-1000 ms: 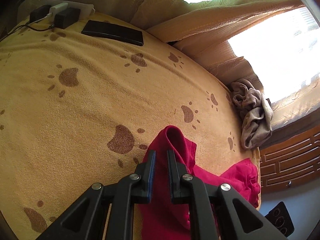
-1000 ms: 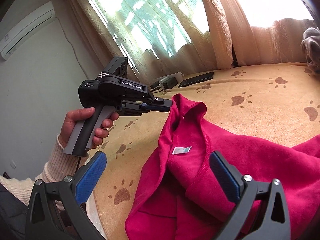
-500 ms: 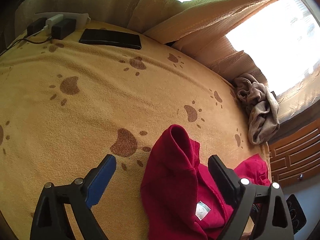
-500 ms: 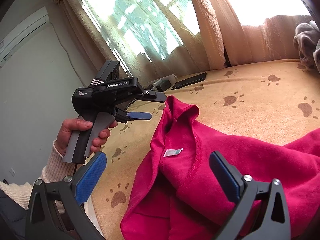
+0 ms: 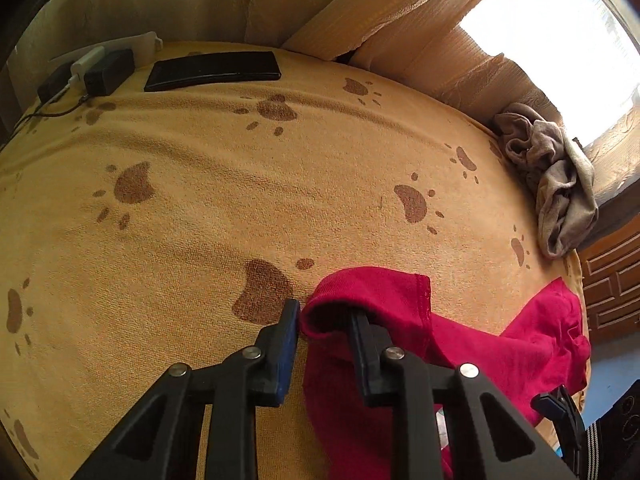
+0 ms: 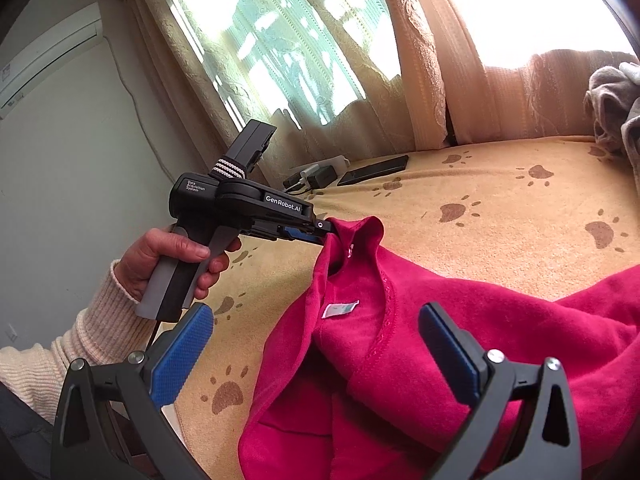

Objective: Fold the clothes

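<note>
Half a second ago the left gripper (image 5: 324, 320) was spread wide; now its fingers have closed on a raised fold of the red top (image 6: 420, 344) near the collar, one finger tucked inside the fabric. That top lies crumpled on the paw-print blanket (image 5: 200, 208), white label (image 6: 340, 309) facing up. Above it the right gripper (image 6: 316, 344) hovers with jaws wide apart, holding nothing. A grey garment (image 5: 556, 176) sits bunched by the curtain (image 6: 416, 60), a phone (image 5: 212, 70) farther off.

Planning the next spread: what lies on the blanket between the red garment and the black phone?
Left wrist view: nothing but bare paw-print blanket between the red garment and the black phone.
</note>
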`<state>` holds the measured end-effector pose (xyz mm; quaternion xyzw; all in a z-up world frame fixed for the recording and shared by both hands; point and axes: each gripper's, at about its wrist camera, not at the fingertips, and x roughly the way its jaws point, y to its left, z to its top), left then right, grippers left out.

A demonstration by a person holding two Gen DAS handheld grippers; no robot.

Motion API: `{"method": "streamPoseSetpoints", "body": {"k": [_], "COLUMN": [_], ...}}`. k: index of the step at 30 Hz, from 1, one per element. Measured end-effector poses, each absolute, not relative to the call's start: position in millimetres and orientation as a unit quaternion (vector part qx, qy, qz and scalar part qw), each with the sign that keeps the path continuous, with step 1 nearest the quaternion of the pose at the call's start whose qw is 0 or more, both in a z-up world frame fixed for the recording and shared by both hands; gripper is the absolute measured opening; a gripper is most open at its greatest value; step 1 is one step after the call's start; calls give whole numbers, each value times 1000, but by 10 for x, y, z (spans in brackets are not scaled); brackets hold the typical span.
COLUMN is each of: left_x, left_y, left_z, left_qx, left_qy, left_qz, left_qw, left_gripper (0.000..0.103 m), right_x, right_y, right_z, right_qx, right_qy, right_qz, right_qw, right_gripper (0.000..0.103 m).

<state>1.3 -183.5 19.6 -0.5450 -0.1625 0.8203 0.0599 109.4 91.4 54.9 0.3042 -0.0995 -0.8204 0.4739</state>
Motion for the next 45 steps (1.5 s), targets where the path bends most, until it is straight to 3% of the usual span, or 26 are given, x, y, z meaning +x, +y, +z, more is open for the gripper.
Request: {"method": "streamPoseSetpoints", "body": {"k": [19, 22, 28, 32, 37, 45], "left_x": [2, 33, 308, 539, 783, 1114], "left_y": [-1796, -1749, -1968, -2178, -2221, -2023], "left_z": [-30, 19, 420, 689, 767, 1079], "left_qx": [-567, -550, -468, -420, -392, -334], "left_qy": [-196, -183, -176, -173, -179, -165], "left_qz": [796, 810, 864, 889, 900, 922], "left_qw": [85, 87, 58, 52, 65, 103], "left_gripper": [29, 7, 6, 6, 6, 6], "right_x": [1039, 1067, 1216, 1338, 1633, 1678], "right_y": [1045, 1117, 1419, 1461, 1277, 815], "right_z": [599, 638, 811, 972, 1037, 361], "right_qx": [289, 269, 179, 149, 149, 214], "right_qy": [-116, -118, -113, -36, 145, 348], "right_qz": [-840, -858, -925, -948, -931, -877], "right_qw": [444, 421, 316, 277, 299, 253], "right_gripper": [103, 103, 103, 103, 103, 103]}}
